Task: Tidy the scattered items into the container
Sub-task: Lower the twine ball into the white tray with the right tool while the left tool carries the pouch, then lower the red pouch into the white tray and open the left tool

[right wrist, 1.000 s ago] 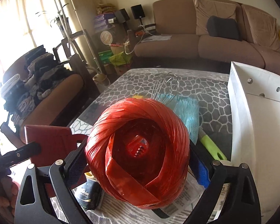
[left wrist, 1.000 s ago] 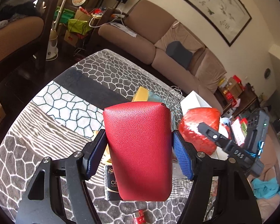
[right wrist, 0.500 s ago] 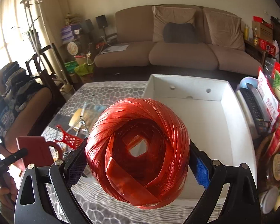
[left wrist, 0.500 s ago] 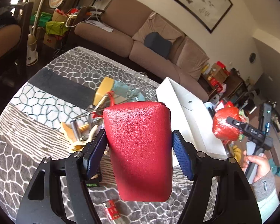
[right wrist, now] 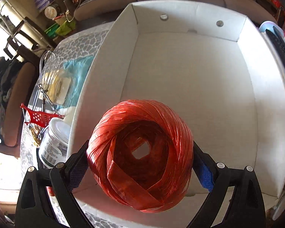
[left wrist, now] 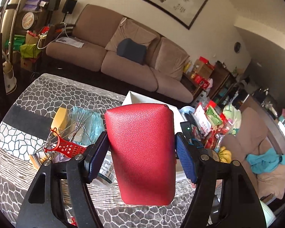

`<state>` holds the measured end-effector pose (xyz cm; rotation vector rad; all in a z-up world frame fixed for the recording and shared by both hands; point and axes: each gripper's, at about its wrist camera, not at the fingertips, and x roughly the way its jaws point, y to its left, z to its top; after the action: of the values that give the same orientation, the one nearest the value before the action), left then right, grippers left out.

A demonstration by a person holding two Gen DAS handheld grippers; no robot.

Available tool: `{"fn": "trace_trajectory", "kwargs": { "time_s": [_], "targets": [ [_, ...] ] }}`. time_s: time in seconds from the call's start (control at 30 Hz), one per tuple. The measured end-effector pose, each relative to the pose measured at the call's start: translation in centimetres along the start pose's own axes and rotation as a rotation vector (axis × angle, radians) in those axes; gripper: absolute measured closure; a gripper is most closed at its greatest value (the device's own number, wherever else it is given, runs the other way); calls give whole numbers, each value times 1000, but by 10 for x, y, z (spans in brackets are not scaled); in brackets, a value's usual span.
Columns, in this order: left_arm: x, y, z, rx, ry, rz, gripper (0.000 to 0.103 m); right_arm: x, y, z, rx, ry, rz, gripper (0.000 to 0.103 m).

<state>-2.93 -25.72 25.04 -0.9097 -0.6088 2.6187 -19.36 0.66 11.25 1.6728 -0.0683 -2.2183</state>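
My left gripper (left wrist: 141, 155) is shut on a red leather case (left wrist: 141, 152) and holds it above the table, in front of the white box (left wrist: 132, 98), whose far corner shows behind it. My right gripper (right wrist: 140, 172) is shut on a ball of red plastic twine (right wrist: 140, 150) and holds it over the near part of the empty white box (right wrist: 195, 72). A wire whisk (left wrist: 81, 119), a red peeler (left wrist: 64, 146), a teal cloth (left wrist: 91, 121) and a white-lidded jar (right wrist: 54, 142) lie on the table left of the box.
The table has a grey honeycomb-pattern cloth (left wrist: 53, 93). Snack packets (left wrist: 209, 121) and bananas (left wrist: 225, 153) crowd the table right of the box. A brown sofa (left wrist: 123, 57) stands behind the table. A small red can (left wrist: 72, 220) lies near the front edge.
My right gripper has swung the twine ball right and now tilts down over the open box. My left gripper has turned right with the red case, bringing the box behind it.
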Motion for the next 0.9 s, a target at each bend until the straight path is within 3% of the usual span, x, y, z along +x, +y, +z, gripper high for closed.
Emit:
{"fn": "trace_trajectory", "kwargs": {
  "time_s": [0.07, 0.2, 0.3, 0.43, 0.57, 0.73, 0.9],
  "targets": [
    [5, 6, -1, -4, 9, 9, 36, 8, 4, 0, -1, 38, 55, 4],
    [11, 18, -6, -23, 30, 15, 36, 8, 0, -5, 20, 70, 60, 4],
    [12, 28, -10, -47, 36, 14, 36, -4, -6, -10, 22, 40, 71, 4],
    [17, 30, -13, -80, 53, -10, 36, -12, -17, -13, 94, 6, 161, 1],
    [23, 13, -14, -60, 70, -30, 36, -11, -27, -21, 168, 46, 242, 0],
    [50, -30, -17, -30, 121, -83, 36, -66, -52, -37, 209, -85, 216, 1],
    [92, -75, -21, -46, 163, -169, 36, -142, -83, -63, 234, -294, 349, 1]
  ]
}}
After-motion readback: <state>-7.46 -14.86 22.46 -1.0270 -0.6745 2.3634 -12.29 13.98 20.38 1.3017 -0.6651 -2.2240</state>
